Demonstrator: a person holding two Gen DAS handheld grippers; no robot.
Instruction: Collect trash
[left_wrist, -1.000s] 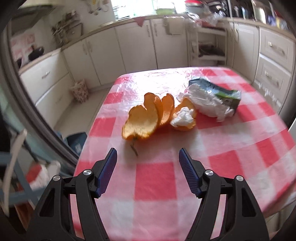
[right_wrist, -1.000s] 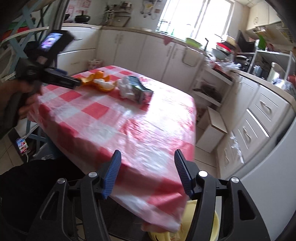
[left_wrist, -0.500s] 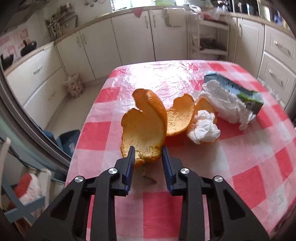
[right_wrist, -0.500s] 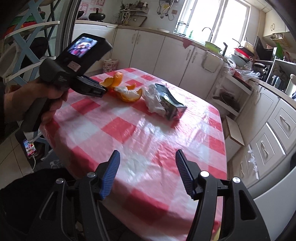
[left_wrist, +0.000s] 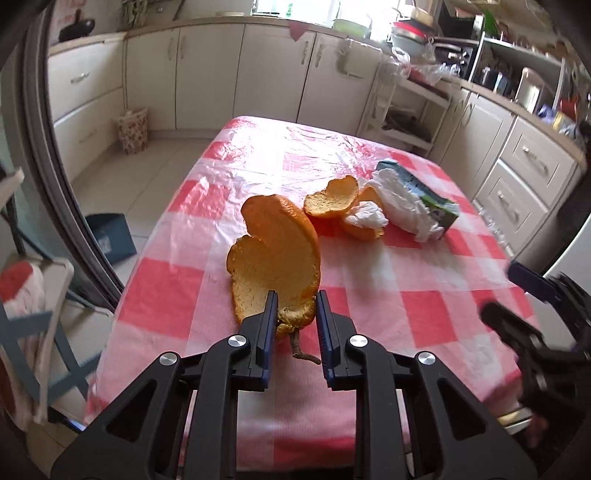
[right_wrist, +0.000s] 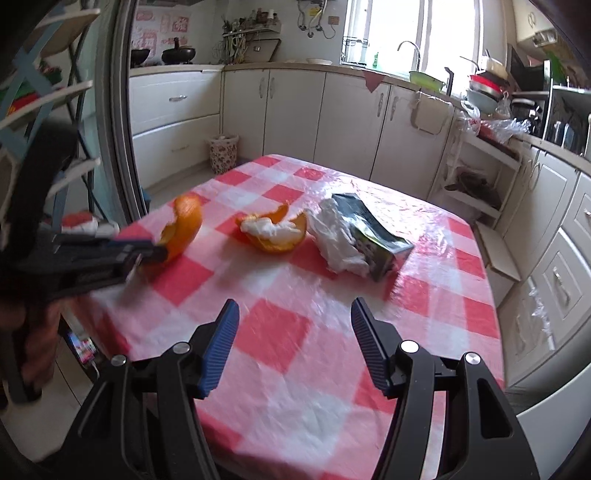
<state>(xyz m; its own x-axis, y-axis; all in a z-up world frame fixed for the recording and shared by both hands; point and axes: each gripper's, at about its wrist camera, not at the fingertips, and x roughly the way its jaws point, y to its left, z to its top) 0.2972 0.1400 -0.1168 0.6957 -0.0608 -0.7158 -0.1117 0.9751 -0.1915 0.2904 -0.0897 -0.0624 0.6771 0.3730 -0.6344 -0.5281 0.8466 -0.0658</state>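
My left gripper (left_wrist: 294, 317) is shut on the stem end of a large orange peel (left_wrist: 277, 258) and holds it just above the red-and-white checked tablecloth (left_wrist: 424, 306). In the right wrist view the same peel (right_wrist: 184, 229) hangs from the left gripper (right_wrist: 147, 253). More orange peel (left_wrist: 332, 197) with a crumpled white tissue (left_wrist: 365, 218) lies further back, beside a white plastic wrapper (left_wrist: 402, 206) and a dark carton (left_wrist: 428, 192). My right gripper (right_wrist: 293, 332) is open and empty over the table's near part, short of the carton (right_wrist: 373, 229).
The table stands in a kitchen with white cabinets (right_wrist: 295, 110) around it. A small patterned bin (right_wrist: 223, 153) stands on the floor at the back left. A blue box (left_wrist: 110, 236) lies on the floor left of the table. Drawers (right_wrist: 554, 280) line the right side.
My left gripper closed on the large peel and lifted it away from the other peels. My right gripper swung from the table's edge to face the trash.
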